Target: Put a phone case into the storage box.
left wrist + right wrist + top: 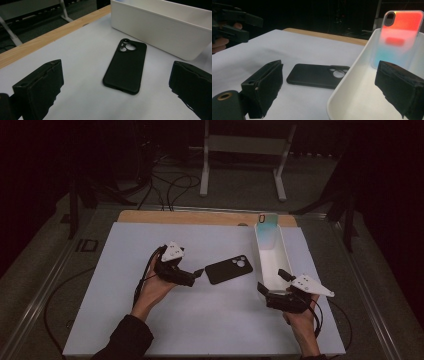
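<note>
Between the two hands, on the white table [150, 330], a black phone case [228, 269] lies flat with its back up, and the coming move seems to turn on how it lies from the left tongs [199, 273]. In the high view those tongs sit just beside the case's plain end, tips nearly touching it, while the right tongs [270, 281] stand farther off, at the near end of the long white bin [261, 251] that runs away from the person along the right side. The left hand is therefore clearly the nearer one. The case's long axis runs roughly left to right across the table, its camera cut-out end toward the bin and its plain end toward the left tongs. In the left gripper view the case [125, 66] lies straight ahead in the gap between the two black jaws, lengthwise away from them, so a straight advance would likely bring the jaws to either long edge. Both pairs of tongs are spread wide and grasp nothing. In the right gripper view the bin's rim [347, 80] passes between its jaws, the black case [317, 75] lies just outside the wall, and an iridescent case [400, 37] leans upright at the bin's far end.
</note>
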Available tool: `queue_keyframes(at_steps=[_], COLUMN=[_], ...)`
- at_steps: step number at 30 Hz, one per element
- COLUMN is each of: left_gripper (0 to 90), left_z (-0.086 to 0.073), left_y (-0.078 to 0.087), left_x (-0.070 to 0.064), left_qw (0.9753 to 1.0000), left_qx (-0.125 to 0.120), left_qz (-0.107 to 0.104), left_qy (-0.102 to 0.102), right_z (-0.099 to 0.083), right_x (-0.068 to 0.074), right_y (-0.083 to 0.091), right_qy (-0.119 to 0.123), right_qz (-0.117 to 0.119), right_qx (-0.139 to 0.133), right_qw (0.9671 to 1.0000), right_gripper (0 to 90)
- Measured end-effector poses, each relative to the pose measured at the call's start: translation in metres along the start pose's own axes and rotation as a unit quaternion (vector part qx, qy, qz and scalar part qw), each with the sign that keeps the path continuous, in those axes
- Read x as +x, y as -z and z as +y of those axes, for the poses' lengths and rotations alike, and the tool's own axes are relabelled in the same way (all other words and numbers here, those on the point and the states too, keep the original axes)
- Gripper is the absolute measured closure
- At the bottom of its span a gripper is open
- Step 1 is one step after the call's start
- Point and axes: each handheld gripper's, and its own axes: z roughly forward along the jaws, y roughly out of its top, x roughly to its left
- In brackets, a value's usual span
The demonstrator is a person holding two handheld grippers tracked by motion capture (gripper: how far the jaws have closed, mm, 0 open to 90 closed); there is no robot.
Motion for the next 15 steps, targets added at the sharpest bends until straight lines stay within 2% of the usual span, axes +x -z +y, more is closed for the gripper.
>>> queue_keyframes(at_steps=[6,10,15], left_gripper=[0.0,0.0,0.0], left_z=[0.003,0.002,0.000], left_y=[-0.013,-0.028,-0.041], left_x=[0.001,0.000,-0.003], left_qw=[1.0000,0.9996,0.9991], left_qx=[0.005,0.027,0.041], left_qz=[0.001,-0.001,-0.006], left_qy=[-0.006,-0.008,-0.009], right_z=[0.000,-0.001,-0.001], right_x=[0.001,0.001,0.000], right_y=[0.000,-0.001,-0.001], right_qy=[0.000,-0.002,-0.001], right_qz=[0.000,0.002,0.002], right_qx=[-0.003,0.000,0.001], right_qw=[1.0000,1.0000,1.0000], right_gripper=[7.9,7.9,7.9])
